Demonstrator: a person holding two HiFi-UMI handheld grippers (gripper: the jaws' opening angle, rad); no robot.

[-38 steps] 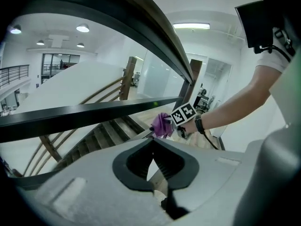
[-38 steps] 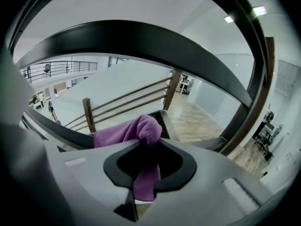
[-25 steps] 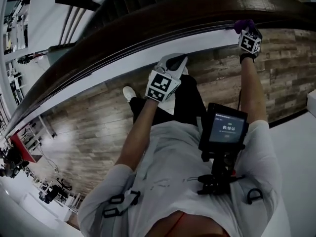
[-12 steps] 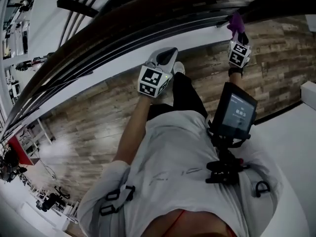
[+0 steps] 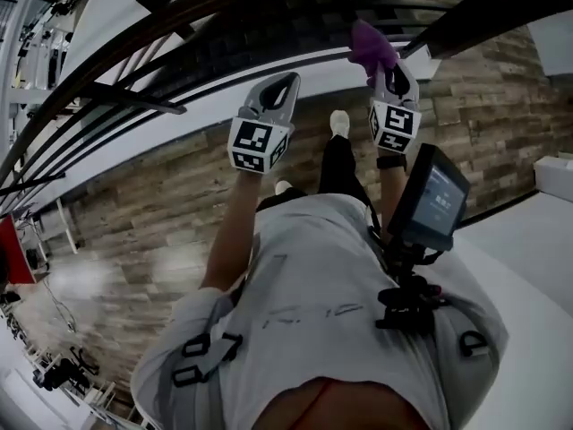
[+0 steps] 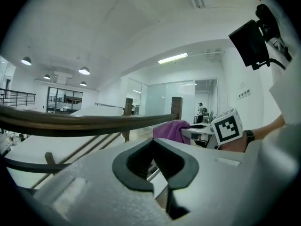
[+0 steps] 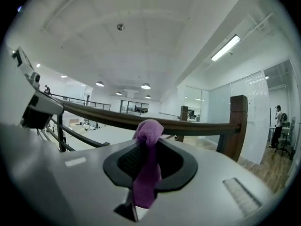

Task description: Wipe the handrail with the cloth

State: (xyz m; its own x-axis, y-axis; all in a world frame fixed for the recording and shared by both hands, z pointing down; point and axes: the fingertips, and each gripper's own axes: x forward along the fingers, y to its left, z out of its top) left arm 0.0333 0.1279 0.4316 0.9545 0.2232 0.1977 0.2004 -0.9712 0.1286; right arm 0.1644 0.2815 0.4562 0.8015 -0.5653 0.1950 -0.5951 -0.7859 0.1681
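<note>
A dark wooden handrail (image 5: 206, 7) curves across the top of the head view. My right gripper (image 5: 387, 72) points up at it, shut on a purple cloth (image 5: 372, 45) that bunches above the jaws. In the right gripper view the cloth (image 7: 148, 164) hangs down between the shut jaws, and its top overlaps the handrail (image 7: 197, 125); I cannot tell whether they touch. My left gripper (image 5: 285, 86) is raised beside it, shut and holding nothing. In the left gripper view it (image 6: 153, 141) sits below the handrail (image 6: 84, 121), with the cloth (image 6: 170, 130) to its right.
Black metal bars (image 5: 107, 97) run under the rail above a white ledge (image 5: 179, 128). Wood-plank floor (image 5: 143, 213) lies below. A screen (image 5: 431, 197) is mounted on the person's chest. A brown newel post (image 7: 238, 126) stands at the rail's right end.
The right gripper with the cloth has moved left along the rail, closer to the left gripper. Both grippers are raised higher, and the head view has turned.
</note>
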